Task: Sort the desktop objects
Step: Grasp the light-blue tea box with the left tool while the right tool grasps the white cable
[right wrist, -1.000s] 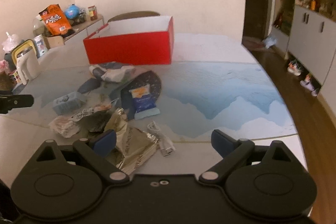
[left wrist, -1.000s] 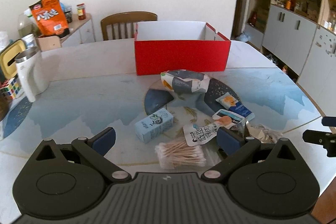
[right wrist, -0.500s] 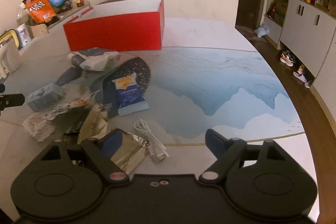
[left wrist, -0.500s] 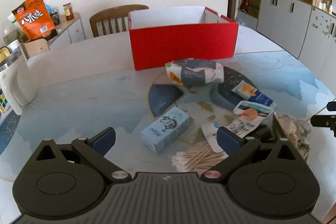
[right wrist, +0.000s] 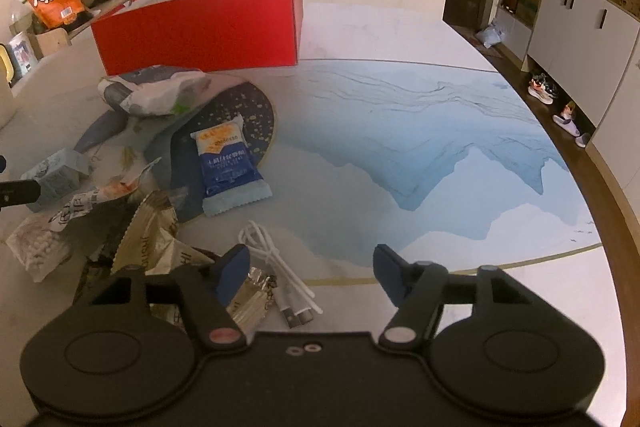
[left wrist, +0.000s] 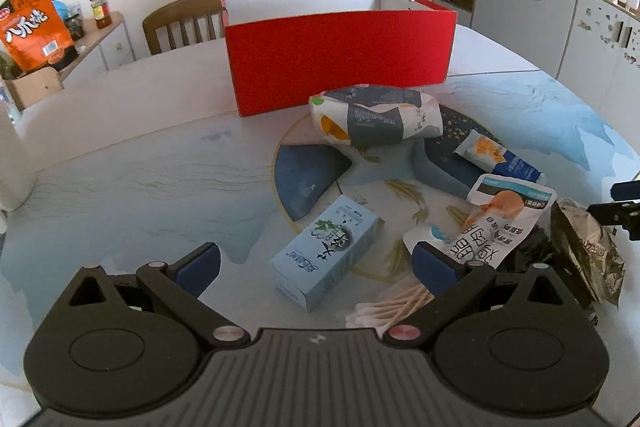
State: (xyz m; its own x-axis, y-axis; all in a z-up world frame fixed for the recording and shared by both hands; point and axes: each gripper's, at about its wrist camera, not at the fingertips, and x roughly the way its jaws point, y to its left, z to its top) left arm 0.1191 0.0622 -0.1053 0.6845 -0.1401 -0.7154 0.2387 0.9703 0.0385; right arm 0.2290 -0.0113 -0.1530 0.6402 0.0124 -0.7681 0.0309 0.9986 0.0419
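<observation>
An open red box stands at the table's far side; it also shows in the right wrist view. In front of it lie a patterned tissue pack, a light blue carton, a blue snack packet, a white pouch, cotton swabs, crumpled foil wrappers and a white cable. My left gripper is open with the carton between its fingers, not touching. My right gripper is open over the cable, its jaws partly narrowed.
A wooden chair stands behind the table. An orange snack bag and jars sit on a side cabinet at left. Grey cupboards line the right wall. The table's right half is bare, its edge curving near the floor.
Both grippers moved forward and lower toward the pile. The carton now sits between the left fingers. The right jaws narrowed a little over the cable.
</observation>
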